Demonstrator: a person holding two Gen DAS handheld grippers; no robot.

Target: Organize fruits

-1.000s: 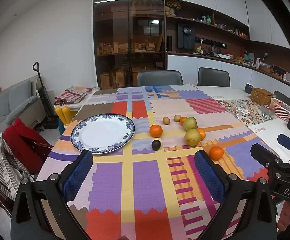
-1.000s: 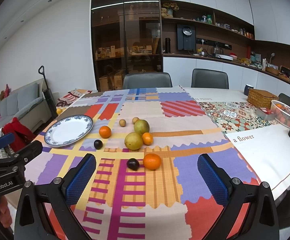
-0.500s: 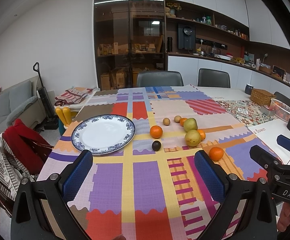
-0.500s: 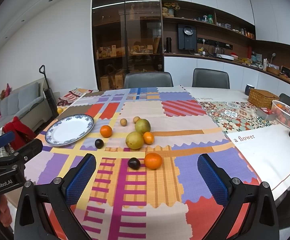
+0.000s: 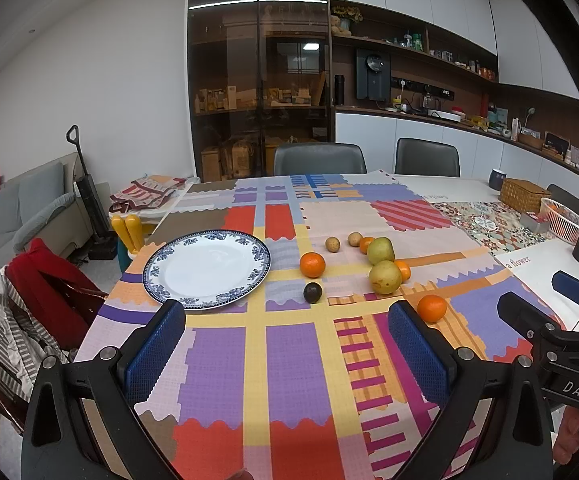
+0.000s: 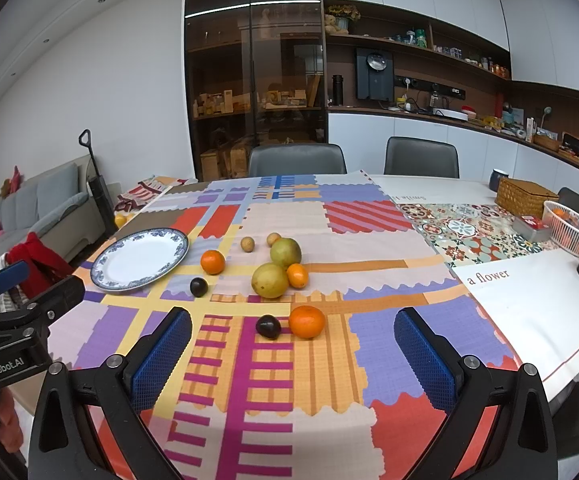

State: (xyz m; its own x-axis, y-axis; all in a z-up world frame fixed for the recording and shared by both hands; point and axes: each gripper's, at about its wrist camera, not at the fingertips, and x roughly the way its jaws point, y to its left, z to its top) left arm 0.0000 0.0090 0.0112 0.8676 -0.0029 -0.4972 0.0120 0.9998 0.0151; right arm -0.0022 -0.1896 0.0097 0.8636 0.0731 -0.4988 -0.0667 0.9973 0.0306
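Several fruits (image 6: pixel 269 280) beyond spread jaws, none gripped

Between the left gripper's (image 5: pixel 287 354) spread fingers (image 5: pixel 155 350) lay bare tablecloth (image 5: pixel 289 360), open up to a dark plum (image 5: pixel 312 292). The empty plate (image 5: pixel 205 268) sat just beyond its left fingertip. Ahead of the right gripper (image 6: pixel 292 354), another dark plum (image 6: pixel 268 326) touching an orange (image 6: pixel 306 321) blocked the middle; cloth beyond either fingertip was free.
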